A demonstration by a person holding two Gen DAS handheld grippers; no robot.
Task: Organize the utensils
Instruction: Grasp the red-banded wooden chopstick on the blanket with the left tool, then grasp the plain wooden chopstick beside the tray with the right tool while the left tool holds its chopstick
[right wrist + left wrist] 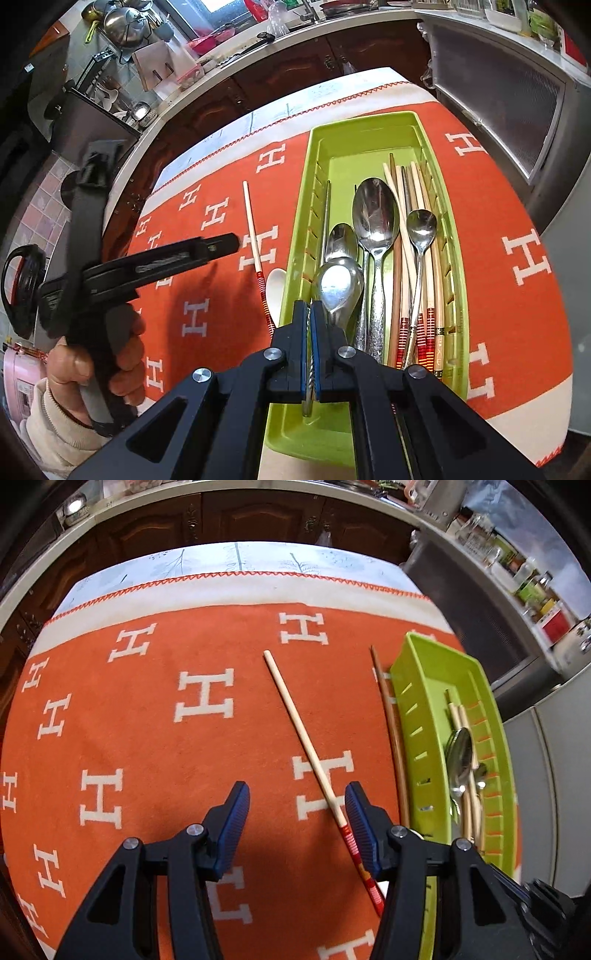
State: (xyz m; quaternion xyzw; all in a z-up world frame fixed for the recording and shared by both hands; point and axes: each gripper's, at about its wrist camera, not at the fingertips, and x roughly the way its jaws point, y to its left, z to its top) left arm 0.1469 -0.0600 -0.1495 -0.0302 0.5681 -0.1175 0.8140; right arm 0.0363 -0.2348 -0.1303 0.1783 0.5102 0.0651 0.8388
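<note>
While the left gripper [297,805] hangs over the orange cloth [147,738] with its jaws spread apart and gripping nothing, a pale chopstick [301,738] with a red-banded end lies loose on the surface below it, slanting from the middle of the cloth toward the near edge and passing just beside the right-hand blue pad [360,823]. The green tray [369,125] sits toward the right edge of the surface, its long side running front to back. Inside it lie several steel spoons [375,214] and a bundle of chopsticks [413,258], their banded ends toward the near wall. A darker brown chopstick [391,723] rests on the cloth along the tray's outer left wall. The right gripper [309,325] is over the near end of the tray, jaws pressed together on the thin handle of a steel spoon [340,291], whose bowl points away over the tray. A white spoon [277,291] lies on the cloth just outside the tray's left wall. A hand [110,362] in a cream sleeve holds the left gripper's handle.
</note>
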